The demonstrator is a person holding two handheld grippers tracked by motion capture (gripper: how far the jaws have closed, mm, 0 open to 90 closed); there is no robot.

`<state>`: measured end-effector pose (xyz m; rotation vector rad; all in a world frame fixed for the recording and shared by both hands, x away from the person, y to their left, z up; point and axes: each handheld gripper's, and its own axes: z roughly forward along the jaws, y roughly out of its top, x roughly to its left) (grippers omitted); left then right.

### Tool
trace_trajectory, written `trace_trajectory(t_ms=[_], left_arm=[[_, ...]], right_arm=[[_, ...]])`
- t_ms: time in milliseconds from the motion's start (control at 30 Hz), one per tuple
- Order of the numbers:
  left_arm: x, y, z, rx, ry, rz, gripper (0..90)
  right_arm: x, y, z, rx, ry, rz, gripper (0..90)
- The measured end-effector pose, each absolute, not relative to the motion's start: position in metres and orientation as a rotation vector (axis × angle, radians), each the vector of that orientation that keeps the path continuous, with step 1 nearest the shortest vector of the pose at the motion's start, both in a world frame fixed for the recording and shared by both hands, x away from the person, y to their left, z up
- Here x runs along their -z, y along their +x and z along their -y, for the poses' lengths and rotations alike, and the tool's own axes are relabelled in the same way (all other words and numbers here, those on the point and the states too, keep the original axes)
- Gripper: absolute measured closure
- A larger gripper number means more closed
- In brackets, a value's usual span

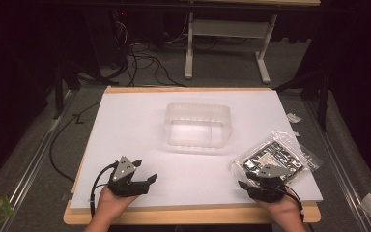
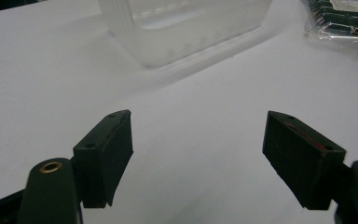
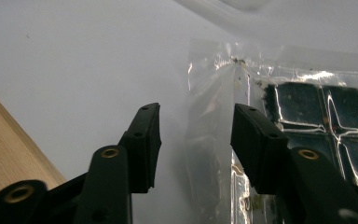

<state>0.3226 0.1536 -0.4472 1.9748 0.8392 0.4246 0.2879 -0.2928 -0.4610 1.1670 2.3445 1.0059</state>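
High view: our right hand-held gripper (image 1: 252,181), jaws half-closed around the bag's (image 1: 276,158) near-left edge without pinching; the bag's length runs near-left to far-right.

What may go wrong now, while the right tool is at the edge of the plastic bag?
1. The right tool straddles only the thin clear edge of the bag; its pads do not press yet, so the film might slip out or tear.
2. The bag's far side overhangs the white board; a pull might drag it off.
3. The clear box stands near and looks light; a swinging bag might knock it.
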Motion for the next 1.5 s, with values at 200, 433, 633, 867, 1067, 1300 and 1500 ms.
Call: trace_trajectory(t_ms=[200, 433, 633, 867, 1067, 1300, 1500], left_arm=[[0.447, 0.322, -0.153, -0.422, 1.973, -0.835, 25.0], [0.447, 0.323, -0.153, -0.421, 1.974, -0.836, 25.1], [0.447, 0.323, -0.153, -0.422, 1.971, -0.84, 25.1], [0.447, 0.323, -0.154, -0.421, 1.971, -0.84, 25.1], [0.447, 0.323, -0.154, -0.42, 1.972, -0.839, 25.1], [0.447, 0.324, -0.154, -0.421, 1.973, -0.839, 25.1], [0.447, 0.323, -0.155, -0.422, 1.97, -0.839, 25.1]], right_arm=[[0.463, 0.288, 0.297, -0.964, 1.176, -2.352, 82.6], [0.46, 0.286, 0.296, -0.953, 1.139, -2.324, 90.0], [0.457, 0.283, 0.282, -1.015, 1.09, -2.348, 90.0], [0.457, 0.277, 0.247, -1.093, 0.967, -2.429, 90.0], [0.46, 0.276, 0.229, -1.129, 0.915, -2.482, 90.0], [0.461, 0.275, 0.224, -1.147, 0.886, -2.518, 77.0], [0.449, 0.275, 0.237, -1.256, 0.937, -2.441, 68.8]])
